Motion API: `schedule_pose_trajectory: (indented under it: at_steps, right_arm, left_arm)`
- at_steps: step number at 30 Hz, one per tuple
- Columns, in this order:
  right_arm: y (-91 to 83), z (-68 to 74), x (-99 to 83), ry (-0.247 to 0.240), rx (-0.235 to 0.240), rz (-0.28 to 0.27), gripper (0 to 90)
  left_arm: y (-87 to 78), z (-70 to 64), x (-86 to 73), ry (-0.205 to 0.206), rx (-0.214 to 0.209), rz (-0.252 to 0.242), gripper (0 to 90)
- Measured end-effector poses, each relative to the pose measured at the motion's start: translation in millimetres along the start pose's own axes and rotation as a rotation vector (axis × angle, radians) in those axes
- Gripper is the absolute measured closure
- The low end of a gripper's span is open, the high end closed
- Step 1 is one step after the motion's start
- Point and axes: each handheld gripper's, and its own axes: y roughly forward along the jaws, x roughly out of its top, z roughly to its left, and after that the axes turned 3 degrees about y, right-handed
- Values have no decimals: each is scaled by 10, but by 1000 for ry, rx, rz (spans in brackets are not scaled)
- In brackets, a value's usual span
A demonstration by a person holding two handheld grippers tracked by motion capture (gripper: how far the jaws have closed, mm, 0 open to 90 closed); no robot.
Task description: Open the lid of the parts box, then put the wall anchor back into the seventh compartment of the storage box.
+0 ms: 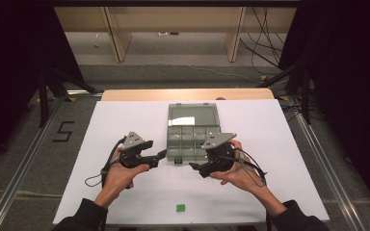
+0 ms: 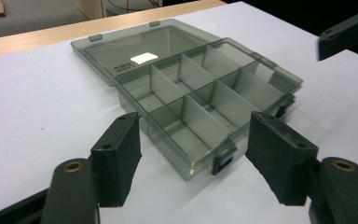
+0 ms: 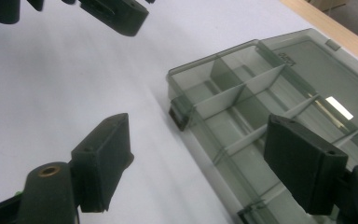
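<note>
Listing left to right: left gripper (image 1: 163, 154), jaws wide apart, holding nothing; smoky translucent plastic compartment box (image 1: 192, 139), lid laid open, just ahead between both grippers on the white worktop (image 1: 125, 125); right gripper (image 1: 193, 166), likewise spread and empty. Step judged: approach. Next move probably calls for closing in on the box's front edge.

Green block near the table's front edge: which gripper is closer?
Right. The right gripper is just beyond the green block, almost in line with it; the left gripper sits farther beyond, by the compartment box.
</note>
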Motion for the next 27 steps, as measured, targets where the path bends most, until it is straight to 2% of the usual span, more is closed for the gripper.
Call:
schedule_pose_trajectory:
  at_steps: [2,6,7,8,14,15,17,18,19,22,26,27]
  right_arm:
    - [14,29,-18,-8,9,-1,235]
    - [28,80,-48,-24,23,11,221]
    - [38,98,-55,-21,15,0,217]
    - [29,103,-57,-24,31,12,212]
    - [63,170,-90,-30,34,20,204]
    - [67,171,-94,-44,47,27,202]
    - [85,204,-105,-43,42,27,201]
    - [83,214,-106,-47,53,42,201]
    - [95,232,-112,-52,43,37,201]
    - [102,268,-107,-60,60,61,201]
    - [125,317,-106,-69,54,74,203]
    - [132,322,-107,-87,56,73,204]
  left_arm:
    - [-53,-46,-22,-3,-2,-4,334]
    - [-160,-102,-70,14,-11,-16,323]
    - [-185,-123,-88,1,-7,-19,321]
    - [-211,-137,-102,8,-8,-20,318]
    - [-334,-204,-168,32,-7,-39,299]
    - [-347,-205,-177,38,-12,-43,297]
    - [-372,-219,-193,39,-8,-51,293]
    - [-381,-213,-199,59,-15,-52,291]
    - [-382,-225,-213,47,-14,-57,289]
    - [-399,-238,-244,58,-16,-56,282]
    - [-423,-229,-281,80,-16,-53,271]
    - [-426,-231,-295,64,-9,-51,266]
